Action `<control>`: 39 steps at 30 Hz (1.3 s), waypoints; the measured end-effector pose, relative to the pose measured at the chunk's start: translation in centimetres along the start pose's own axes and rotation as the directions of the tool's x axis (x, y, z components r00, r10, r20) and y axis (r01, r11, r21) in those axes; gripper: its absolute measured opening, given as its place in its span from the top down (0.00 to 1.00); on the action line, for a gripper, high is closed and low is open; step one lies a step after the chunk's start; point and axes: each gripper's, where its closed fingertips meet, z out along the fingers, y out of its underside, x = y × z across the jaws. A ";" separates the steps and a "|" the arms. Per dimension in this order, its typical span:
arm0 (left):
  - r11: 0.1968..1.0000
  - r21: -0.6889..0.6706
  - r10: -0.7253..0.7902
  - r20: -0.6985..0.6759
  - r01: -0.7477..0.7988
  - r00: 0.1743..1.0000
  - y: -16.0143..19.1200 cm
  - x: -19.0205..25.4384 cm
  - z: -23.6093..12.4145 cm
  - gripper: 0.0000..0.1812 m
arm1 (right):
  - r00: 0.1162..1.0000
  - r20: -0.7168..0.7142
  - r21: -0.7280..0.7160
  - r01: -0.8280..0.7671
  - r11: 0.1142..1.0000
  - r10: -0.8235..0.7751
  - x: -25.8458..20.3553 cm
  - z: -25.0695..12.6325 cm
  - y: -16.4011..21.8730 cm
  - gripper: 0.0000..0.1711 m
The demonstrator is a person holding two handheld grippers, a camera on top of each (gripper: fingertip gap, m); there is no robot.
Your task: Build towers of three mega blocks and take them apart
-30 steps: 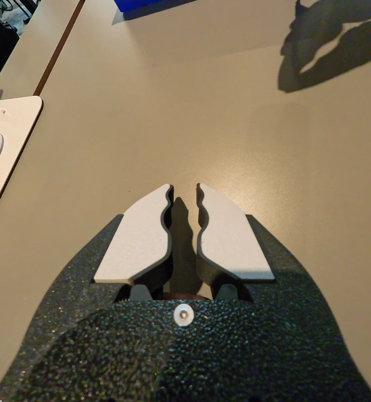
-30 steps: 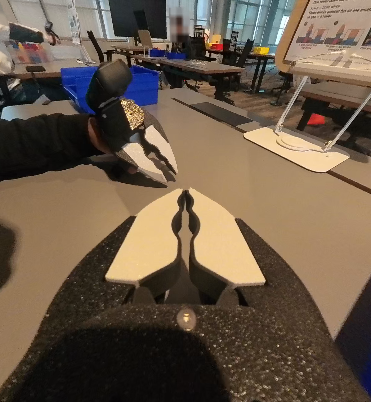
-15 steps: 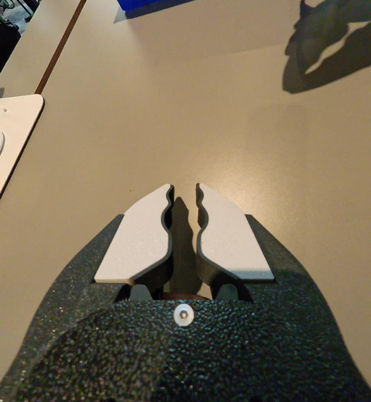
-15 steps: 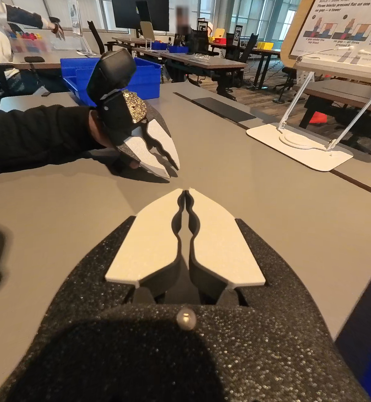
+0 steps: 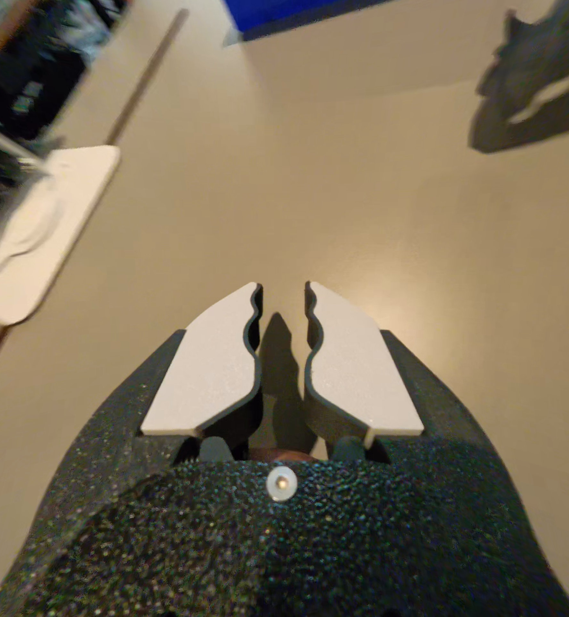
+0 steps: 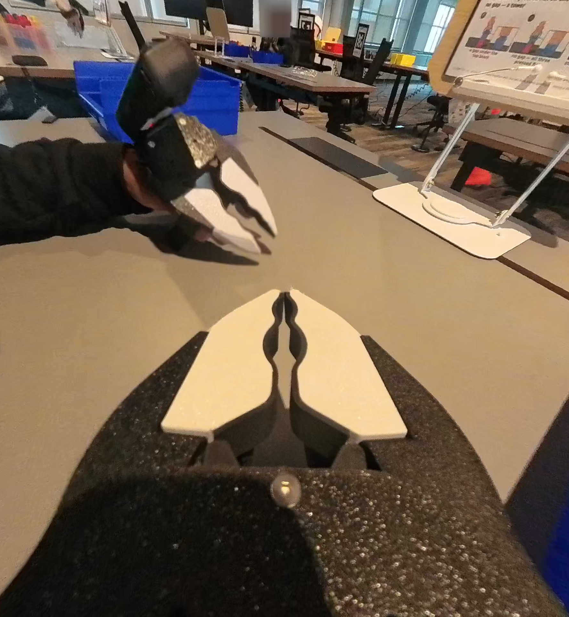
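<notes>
No mega blocks show in either view. My left gripper (image 5: pixel 283 287) hangs over the bare beige table (image 5: pixel 343 200), its fingers a narrow gap apart with nothing between them. It also shows in the right wrist view (image 6: pixel 267 242), held in a black-sleeved hand and tilted down close to the table. My right gripper (image 6: pixel 285 293) is shut with its tips touching and empty, low over the table, a short way in front of the left one. Its shadow (image 5: pixel 536 93) falls on the table at the top right of the left wrist view.
A blue bin (image 6: pixel 156 96) stands behind the left gripper; its edge shows in the left wrist view (image 5: pixel 276 13). A stand with a white base (image 6: pixel 450 217) holds an instruction board (image 6: pixel 523 43) at the right; the base shows blurred (image 5: pixel 43 227). Something blue (image 6: pixel 560 484) is at the right edge.
The left gripper has swung, so the white base and the table seam have slid rightward in its blurred view. In the right wrist view it sits a little further right. The right gripper stays shut.
</notes>
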 end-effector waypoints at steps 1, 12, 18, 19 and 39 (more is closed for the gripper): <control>0.999 0.029 -0.020 0.089 0.018 0.996 0.0 -1.5 -0.6 0.85 | 1.000 -0.001 -0.006 0.007 1.000 -0.007 -0.1 0.0 0.1 1.00; 0.946 0.324 -0.325 0.943 0.031 0.066 11.2 -12.6 -33.5 0.80 | 0.993 -0.019 -0.070 0.111 0.991 -0.113 -0.8 0.6 1.1 0.99; 0.851 0.386 -0.387 0.919 0.357 -0.073 20.8 -10.8 -37.3 0.73 | 0.991 -0.006 -0.082 0.135 0.987 -0.136 -1.2 0.8 1.4 0.99; 0.832 0.387 -0.395 0.916 0.398 -0.064 21.6 -11.1 -37.2 0.72 | 0.990 -0.004 -0.083 0.138 0.987 -0.139 -1.2 0.8 1.4 0.99; 0.920 0.156 -0.349 0.743 0.359 0.571 18.2 -6.4 -29.8 0.97 | 0.983 -0.018 -0.060 0.182 0.981 -0.184 -1.3 -0.1 1.4 0.99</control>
